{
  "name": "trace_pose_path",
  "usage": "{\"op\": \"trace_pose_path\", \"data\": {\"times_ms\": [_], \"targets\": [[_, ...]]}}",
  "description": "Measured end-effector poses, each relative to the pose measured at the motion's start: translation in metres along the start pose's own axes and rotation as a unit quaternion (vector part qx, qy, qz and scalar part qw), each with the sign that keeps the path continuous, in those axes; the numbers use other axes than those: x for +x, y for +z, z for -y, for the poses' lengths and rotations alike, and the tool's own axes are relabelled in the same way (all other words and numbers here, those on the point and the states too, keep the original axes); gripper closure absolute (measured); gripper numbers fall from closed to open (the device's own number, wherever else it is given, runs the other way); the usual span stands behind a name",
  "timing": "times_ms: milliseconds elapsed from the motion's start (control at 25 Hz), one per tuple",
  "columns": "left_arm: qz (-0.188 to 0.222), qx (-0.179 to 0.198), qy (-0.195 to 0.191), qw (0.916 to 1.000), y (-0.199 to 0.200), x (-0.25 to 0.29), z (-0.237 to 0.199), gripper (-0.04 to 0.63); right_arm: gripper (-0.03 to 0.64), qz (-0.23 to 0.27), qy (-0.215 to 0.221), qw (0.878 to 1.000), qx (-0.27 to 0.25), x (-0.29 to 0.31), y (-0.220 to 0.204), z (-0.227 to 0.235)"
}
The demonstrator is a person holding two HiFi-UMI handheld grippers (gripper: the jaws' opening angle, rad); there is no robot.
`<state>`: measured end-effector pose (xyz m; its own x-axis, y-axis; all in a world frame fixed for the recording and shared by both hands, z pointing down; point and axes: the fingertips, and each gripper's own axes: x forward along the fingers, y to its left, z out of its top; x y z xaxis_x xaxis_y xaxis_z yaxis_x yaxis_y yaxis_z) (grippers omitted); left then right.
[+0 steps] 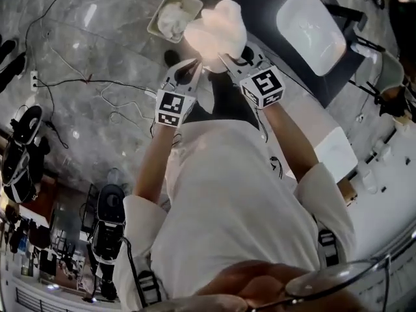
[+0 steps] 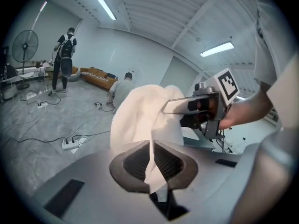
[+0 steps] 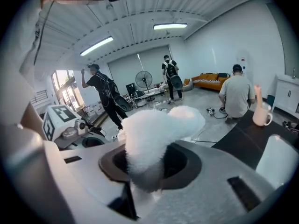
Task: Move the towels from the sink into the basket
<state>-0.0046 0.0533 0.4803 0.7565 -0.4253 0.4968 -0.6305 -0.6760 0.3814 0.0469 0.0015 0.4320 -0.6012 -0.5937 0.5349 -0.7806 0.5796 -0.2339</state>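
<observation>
I hold one white fluffy towel (image 1: 218, 28) up in the air between both grippers, over the floor and near the basket (image 1: 158, 25). The left gripper (image 1: 194, 69) is shut on a thin edge of the towel (image 2: 142, 118), which runs down between its jaws. The right gripper (image 1: 225, 62) is shut on a thick bunch of the towel (image 3: 149, 134). In the left gripper view the right gripper (image 2: 174, 107) reaches into the cloth from the right. The basket holds another white towel (image 1: 172, 18). The white sink (image 1: 311, 21) sits in a dark counter at the upper right.
Cables and a power strip (image 2: 71, 143) lie on the grey floor. Several people stand or crouch in the room behind, near a fan (image 3: 143, 80). A mug (image 3: 261, 113) stands on the dark counter (image 3: 247, 139). A white block (image 1: 335, 149) lies on the lighter counter.
</observation>
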Motion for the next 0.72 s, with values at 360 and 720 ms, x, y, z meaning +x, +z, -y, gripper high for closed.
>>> {"op": "trace_pose_path", "data": {"times_ms": [360, 720], "targets": [[-0.056, -0.045, 0.028, 0.9971, -0.154, 0.047, -0.117, 0.569, 0.485, -0.098, -0.014, 0.993, 0.061, 0.241, -0.167, 0.041], [-0.072, -0.095, 0.054, 0.9914, -0.291, 0.107, -0.242, 0.569, 0.387, -0.229, -0.062, 0.971, 0.037, 0.439, -0.391, 0.074]]}}
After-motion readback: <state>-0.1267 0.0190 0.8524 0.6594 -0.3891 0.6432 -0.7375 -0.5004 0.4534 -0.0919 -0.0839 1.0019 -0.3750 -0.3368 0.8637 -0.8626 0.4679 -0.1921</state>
